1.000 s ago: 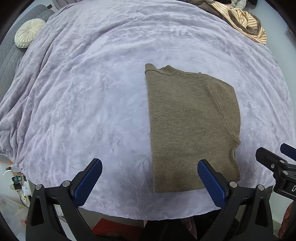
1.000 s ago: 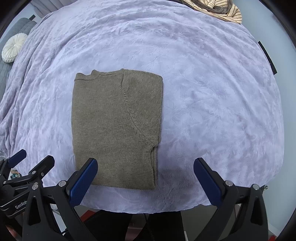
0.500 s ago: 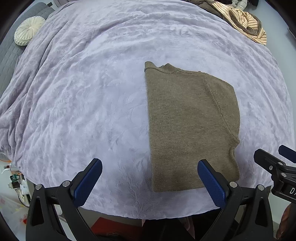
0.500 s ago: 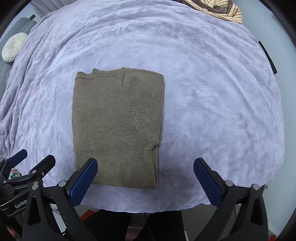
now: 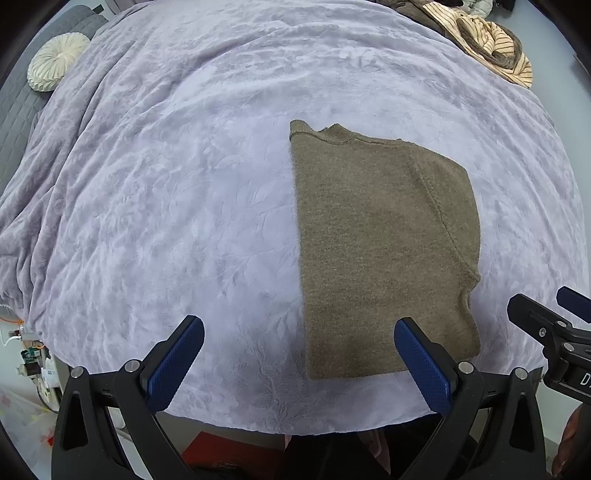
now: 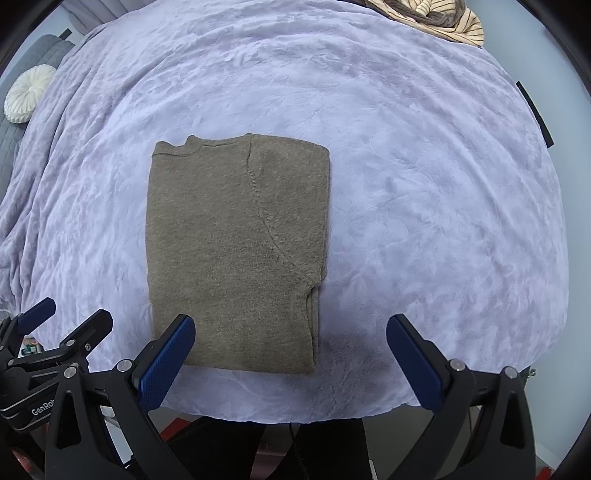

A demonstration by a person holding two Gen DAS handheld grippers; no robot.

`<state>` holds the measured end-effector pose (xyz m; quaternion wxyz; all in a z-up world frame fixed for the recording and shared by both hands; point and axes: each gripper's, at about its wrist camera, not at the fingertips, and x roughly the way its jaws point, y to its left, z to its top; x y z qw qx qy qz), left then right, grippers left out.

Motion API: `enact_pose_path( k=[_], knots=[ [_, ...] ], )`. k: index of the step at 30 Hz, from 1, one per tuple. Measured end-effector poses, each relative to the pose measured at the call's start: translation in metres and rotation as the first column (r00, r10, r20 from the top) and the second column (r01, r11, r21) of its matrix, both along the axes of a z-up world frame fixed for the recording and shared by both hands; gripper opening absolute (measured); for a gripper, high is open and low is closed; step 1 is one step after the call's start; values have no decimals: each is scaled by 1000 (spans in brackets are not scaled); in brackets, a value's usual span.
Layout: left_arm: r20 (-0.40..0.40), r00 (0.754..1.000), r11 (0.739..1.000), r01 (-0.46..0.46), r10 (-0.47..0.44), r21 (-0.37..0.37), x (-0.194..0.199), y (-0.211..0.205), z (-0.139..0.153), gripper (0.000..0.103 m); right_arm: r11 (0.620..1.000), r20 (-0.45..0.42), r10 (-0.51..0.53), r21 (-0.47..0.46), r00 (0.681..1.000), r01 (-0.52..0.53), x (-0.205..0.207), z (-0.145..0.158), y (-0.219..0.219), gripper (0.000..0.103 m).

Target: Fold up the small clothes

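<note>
Since the frame a second ago, almost nothing has moved: the sweater holds the same outline, and both wrist views have crept only slightly, the garment sitting a touch nearer the lower edge.

Olive-brown knit sweater [image 5: 384, 254] [image 6: 236, 254]: lies flat on the lavender plush blanket [image 5: 184, 192] [image 6: 424, 206], folded lengthwise into a tall rectangle. Neck rib at the far left corner, hem toward the near edge of the bed. A curved sleeve seam runs down the right part of the top layer; a small step in the right edge shows where the layers end unevenly.

Left gripper [image 5: 299, 362]: jaws spread wide, nothing between the blue pads. Hovers at the near bed edge; its right finger [image 5: 421, 365] overlaps the sweater's near hem in view, contact cannot be told.

Right gripper [image 6: 290, 363]: likewise spread wide and empty. Its left finger [image 6: 166, 363] overlaps the hem's near left corner, its right finger well off the cloth over bare blanket.

Each gripper shows at the edge of the other's view, side by side.

Surroundings: striped beige garment pile [image 5: 491, 40] [image 6: 439, 16] at the far right of the bed; round cream pleated cushion [image 5: 57, 61] [image 6: 27, 98] at far left on grey quilted fabric [image 5: 14, 110].
</note>
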<state>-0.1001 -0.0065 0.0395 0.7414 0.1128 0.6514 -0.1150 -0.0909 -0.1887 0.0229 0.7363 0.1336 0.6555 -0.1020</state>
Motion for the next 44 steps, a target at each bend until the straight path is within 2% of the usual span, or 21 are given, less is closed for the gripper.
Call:
enact_pose_path(
  k=[44],
  knots=[
    [1, 1000, 1000, 18, -18, 2, 2, -2, -1, 103, 1000, -3, 0, 0, 1000, 0, 2, -1, 5, 103]
  ],
)
